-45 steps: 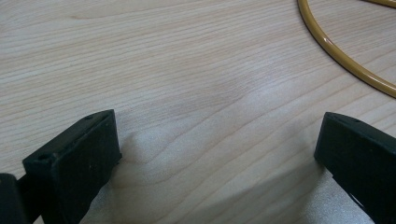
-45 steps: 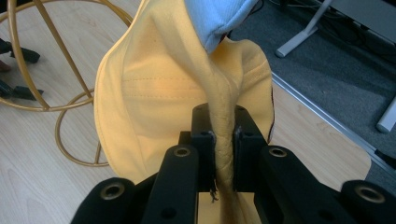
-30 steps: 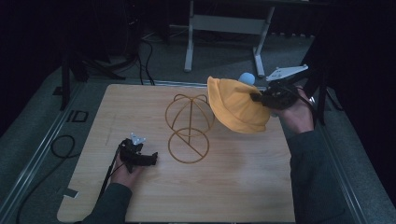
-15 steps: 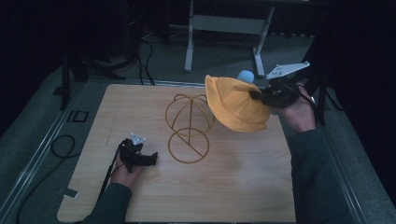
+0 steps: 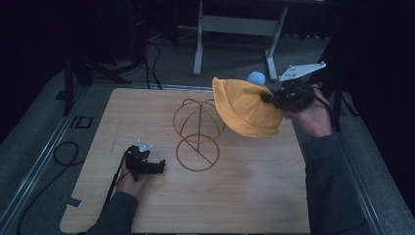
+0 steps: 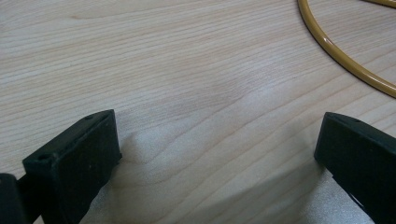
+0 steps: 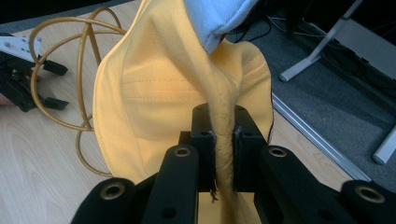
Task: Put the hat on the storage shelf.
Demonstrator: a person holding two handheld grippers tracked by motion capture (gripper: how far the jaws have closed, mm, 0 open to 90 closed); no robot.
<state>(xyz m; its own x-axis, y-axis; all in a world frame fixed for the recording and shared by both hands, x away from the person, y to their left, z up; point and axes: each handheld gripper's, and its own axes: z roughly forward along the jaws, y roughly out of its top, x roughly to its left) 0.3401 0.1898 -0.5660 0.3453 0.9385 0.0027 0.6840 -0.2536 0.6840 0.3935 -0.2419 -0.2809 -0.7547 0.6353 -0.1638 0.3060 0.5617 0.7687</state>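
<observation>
High view: the wooden bench [image 5: 147, 112] lies in a dark room, with grey floor and cables beyond its far edge. The wire stand [image 5: 198, 134] sits mid-bench, bare wood all round it. The yellow hat [image 5: 244, 108] hangs above the bench just right of the stand, its near side brushing the wire dome; its inside is hidden. The right gripper [image 7: 219, 135] is clamped on the hat's brim. Left of the stand, the left gripper [image 5: 161, 166] rests on the bench, jaws apart and holding nothing.
</observation>
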